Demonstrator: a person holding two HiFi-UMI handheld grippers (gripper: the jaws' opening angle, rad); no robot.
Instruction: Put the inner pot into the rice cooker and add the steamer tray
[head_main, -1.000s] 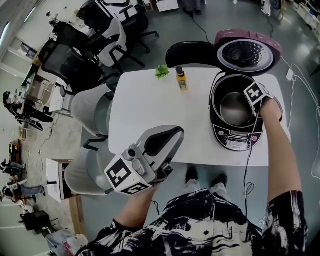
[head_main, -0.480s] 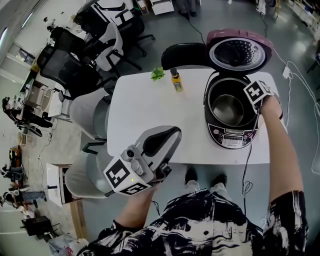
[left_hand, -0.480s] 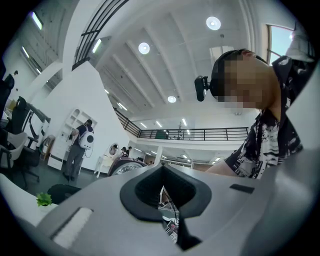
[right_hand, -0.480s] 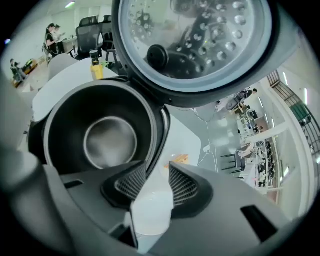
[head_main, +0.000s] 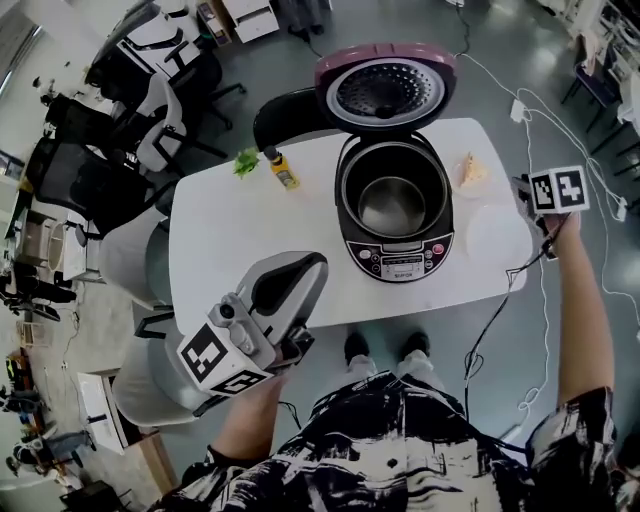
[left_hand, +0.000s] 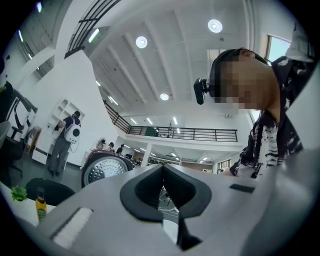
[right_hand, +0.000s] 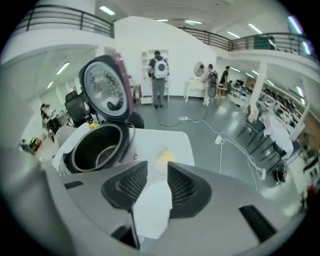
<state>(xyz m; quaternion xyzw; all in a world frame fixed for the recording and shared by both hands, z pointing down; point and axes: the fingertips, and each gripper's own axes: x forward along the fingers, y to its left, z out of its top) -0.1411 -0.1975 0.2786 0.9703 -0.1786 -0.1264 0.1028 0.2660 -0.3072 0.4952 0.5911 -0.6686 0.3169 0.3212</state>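
- The worktop (head_main: 250, 230) carries the open rice cooker (head_main: 397, 262), left of the right tool (right_hand: 156, 172); the inner pot (head_main: 392, 205) is already inside.
- The probable steamer tray (head_main: 493, 235) lies under the right tool, whose jaws are apart and empty, poised for pickup.
- Left tool (left_hand: 161, 170): closed, empty, idle.

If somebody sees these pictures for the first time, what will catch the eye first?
The open rice cooker at the far side of the white table, its purple lid raised and a metal inner pot already inside. Then the left gripper, large at the lower left of the head view, its jaws together.
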